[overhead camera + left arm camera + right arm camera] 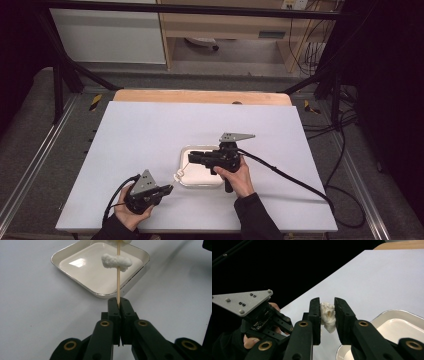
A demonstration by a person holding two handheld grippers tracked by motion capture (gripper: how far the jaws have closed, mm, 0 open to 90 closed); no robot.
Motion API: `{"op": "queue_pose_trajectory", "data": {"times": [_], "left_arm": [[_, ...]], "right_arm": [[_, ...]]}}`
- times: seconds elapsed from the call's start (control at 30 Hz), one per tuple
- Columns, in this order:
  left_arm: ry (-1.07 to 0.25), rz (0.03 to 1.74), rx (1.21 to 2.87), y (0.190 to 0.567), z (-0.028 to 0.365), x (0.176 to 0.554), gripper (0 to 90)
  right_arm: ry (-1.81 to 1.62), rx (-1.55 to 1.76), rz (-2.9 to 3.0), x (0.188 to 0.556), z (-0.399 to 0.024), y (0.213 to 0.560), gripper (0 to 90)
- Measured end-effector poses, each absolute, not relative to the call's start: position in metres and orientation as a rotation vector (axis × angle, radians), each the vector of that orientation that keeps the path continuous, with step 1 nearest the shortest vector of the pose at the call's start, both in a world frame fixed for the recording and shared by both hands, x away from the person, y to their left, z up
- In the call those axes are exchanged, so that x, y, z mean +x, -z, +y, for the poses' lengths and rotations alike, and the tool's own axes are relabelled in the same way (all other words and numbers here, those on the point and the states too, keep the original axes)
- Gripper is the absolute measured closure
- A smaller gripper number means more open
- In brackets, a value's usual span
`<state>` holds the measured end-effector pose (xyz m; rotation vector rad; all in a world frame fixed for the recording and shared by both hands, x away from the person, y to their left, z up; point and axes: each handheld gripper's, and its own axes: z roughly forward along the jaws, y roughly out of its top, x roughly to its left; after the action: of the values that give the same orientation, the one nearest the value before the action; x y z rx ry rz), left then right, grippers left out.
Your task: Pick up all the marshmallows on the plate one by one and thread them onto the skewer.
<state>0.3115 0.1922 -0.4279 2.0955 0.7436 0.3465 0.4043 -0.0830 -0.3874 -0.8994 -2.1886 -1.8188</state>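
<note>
White tabletop (150, 145) spreads out under my hands, with a strip of bare wood (200, 96) along its far edge and a dark frame and grey floor beyond that. Near the middle of the table, a little toward me, sits a shallow square white tray (192, 172) with a shiny rim.

My right gripper (327, 315) hangs over the tray, its body pointing toward my left side in the high view. Its jaws are drawn in around a small white fluffy lump (328, 316): the left pad sits against the lump, and the right one looks to be just at its other side, though I cannot tell how firmly it presses. A pale tan spot shows in the middle of the lump, between the pads.

My left gripper (119, 303) rests low over the table, just off the tray's near left corner. Its jaws are clenched tight on the bottom end of a thin wooden skewer (118, 277), which runs away from the jaw tips over the tray. Partway along the skewer a second white fluffy piece (116, 261) is threaded crosswise, hanging above the tray's floor. Farther up, at the top edge of the left gripper view, another bit of white sits on the stick.
</note>
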Motion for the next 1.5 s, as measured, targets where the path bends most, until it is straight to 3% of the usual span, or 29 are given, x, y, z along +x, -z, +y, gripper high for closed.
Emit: {"op": "queue_pose_trajectory", "data": {"times": [1.5], "left_arm": [[-0.322, 0.745, 2.113, 0.432, 0.183, 0.314, 88.6]], "right_arm": [[1.724, -0.859, -2.247, 0.394, -0.067, 0.415, 76.7]]}}
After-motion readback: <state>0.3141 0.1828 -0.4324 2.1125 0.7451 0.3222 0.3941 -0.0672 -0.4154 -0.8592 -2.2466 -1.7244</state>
